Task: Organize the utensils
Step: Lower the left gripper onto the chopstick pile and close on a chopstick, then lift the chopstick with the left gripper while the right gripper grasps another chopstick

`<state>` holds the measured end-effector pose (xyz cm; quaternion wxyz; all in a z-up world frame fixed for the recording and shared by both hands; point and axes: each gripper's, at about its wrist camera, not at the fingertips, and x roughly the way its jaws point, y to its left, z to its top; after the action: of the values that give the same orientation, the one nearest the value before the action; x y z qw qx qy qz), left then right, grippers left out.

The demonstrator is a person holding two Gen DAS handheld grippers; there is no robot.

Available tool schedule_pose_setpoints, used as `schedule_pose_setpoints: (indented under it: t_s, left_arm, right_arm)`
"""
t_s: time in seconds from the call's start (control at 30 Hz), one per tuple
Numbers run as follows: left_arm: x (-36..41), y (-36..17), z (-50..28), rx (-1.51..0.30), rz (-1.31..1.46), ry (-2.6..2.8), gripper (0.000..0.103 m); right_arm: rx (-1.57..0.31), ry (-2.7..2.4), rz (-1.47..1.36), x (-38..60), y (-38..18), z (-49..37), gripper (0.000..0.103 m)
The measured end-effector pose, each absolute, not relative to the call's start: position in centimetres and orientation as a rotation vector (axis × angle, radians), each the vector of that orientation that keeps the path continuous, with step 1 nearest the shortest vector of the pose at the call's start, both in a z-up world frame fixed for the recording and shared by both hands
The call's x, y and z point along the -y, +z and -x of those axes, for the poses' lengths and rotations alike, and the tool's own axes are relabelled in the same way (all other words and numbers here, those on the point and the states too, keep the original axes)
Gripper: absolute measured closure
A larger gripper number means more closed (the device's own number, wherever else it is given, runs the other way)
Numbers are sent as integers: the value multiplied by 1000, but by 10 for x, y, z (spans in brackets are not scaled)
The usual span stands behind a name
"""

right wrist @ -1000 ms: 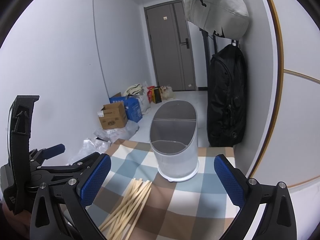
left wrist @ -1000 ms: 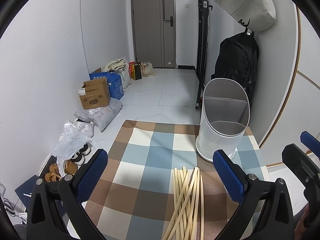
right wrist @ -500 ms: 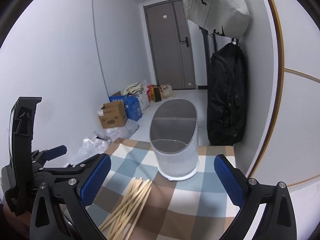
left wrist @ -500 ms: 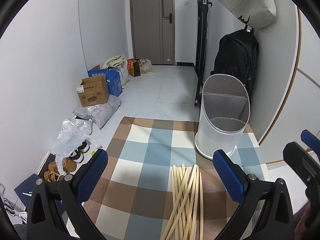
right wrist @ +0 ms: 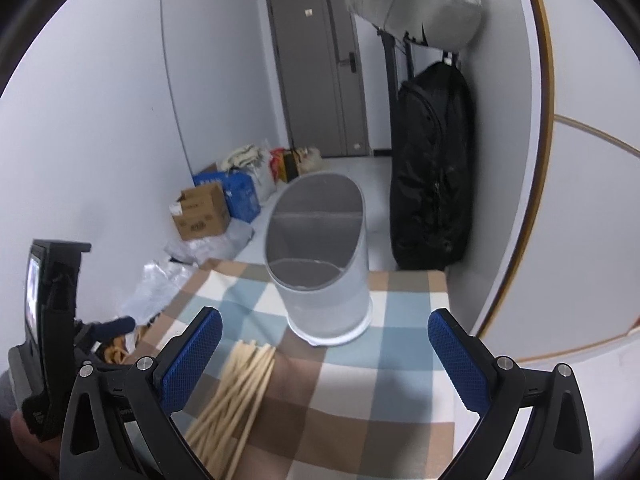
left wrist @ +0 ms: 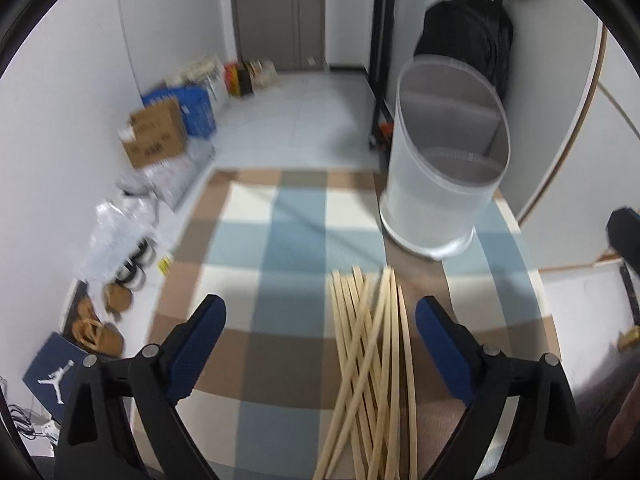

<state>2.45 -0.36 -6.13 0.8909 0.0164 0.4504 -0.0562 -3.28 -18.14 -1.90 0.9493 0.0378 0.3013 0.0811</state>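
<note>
Your left claw (left wrist: 320,332), wide but closing, hovered over roughly ten chopsticks (left wrist: 372,360) heaped between its fingers; one holder (left wrist: 440,184) stood by the table's far edge; right claw (right wrist: 324,344) gaped empty.

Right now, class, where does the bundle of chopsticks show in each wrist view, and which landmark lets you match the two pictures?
Left wrist: chopsticks lie lower centre-right on the checked cloth, nearer the right finger.
Right wrist: chopsticks lie lower left, beside the left finger.
Shared landmark: the white holder stands just beyond their far tips.
</note>
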Motion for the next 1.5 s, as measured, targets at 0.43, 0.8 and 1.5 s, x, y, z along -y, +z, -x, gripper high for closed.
schedule_pose_setpoints:
  t_s: [0.43, 0.8, 1.5]
  left_arm:
    - [27, -87, -59, -1124, -69, -267, 47]
    - [50, -99, -75, -1206, -82, -311, 64]
    - [42, -78, -66, -1160, 95, -319, 100]
  right_arm:
    - [-672, 158, -160, 202, -30, 4, 0]
    - [-670, 152, -208, 215, -29, -2, 0]
    - [-659, 143, -188, 215, -31, -3, 0]
